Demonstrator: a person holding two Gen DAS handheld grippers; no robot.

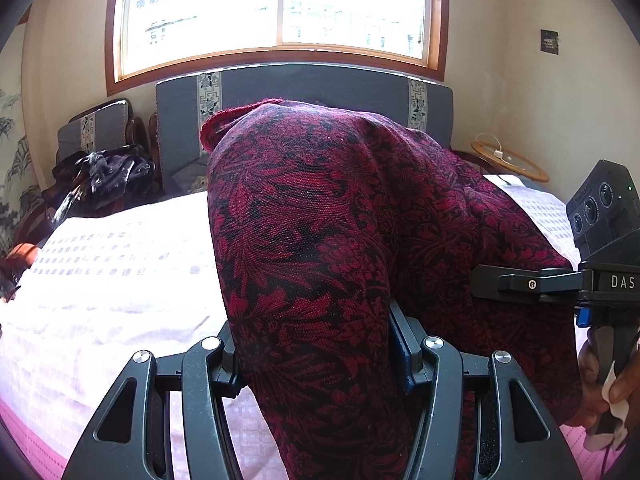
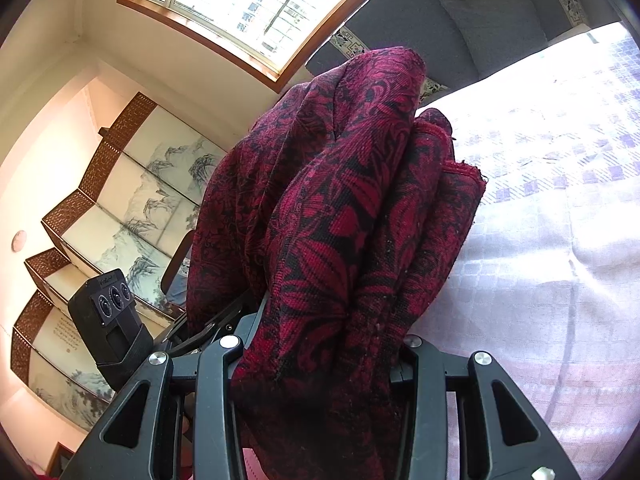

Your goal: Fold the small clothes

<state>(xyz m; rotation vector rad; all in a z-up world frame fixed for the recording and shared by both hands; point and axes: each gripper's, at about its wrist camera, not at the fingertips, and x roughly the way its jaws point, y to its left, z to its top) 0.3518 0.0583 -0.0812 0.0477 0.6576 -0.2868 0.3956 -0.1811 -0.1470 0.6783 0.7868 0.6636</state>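
A dark red garment (image 1: pixel 360 220) with a black flower pattern hangs bunched between the two grippers, lifted above a bed (image 1: pixel 112 280) covered in a pale pink checked sheet.

The left gripper (image 1: pixel 316 344) has its jaws closed on a thick fold of the cloth, which spills down over them and hides the tips. From the left wrist view the fabric rises in a hump in front of the grey headboard (image 1: pixel 304 84) and slopes down to the right, toward the right gripper (image 1: pixel 532 284) and the hand (image 1: pixel 604 380) holding its handle.

In the right wrist view the right gripper's jaws are likewise clamped on a gathered bundle of the garment (image 2: pixel 352 220), with several folded layers and a red hem edge standing up beside the sheet (image 2: pixel 540 220). The left gripper's body (image 2: pixel 112 320) shows at lower left.

A pile of dark clothes (image 1: pixel 104 176) lies on a chair beside the bed, under the window (image 1: pixel 276 8). A painted folding screen (image 2: pixel 120 208) stands along the wall.
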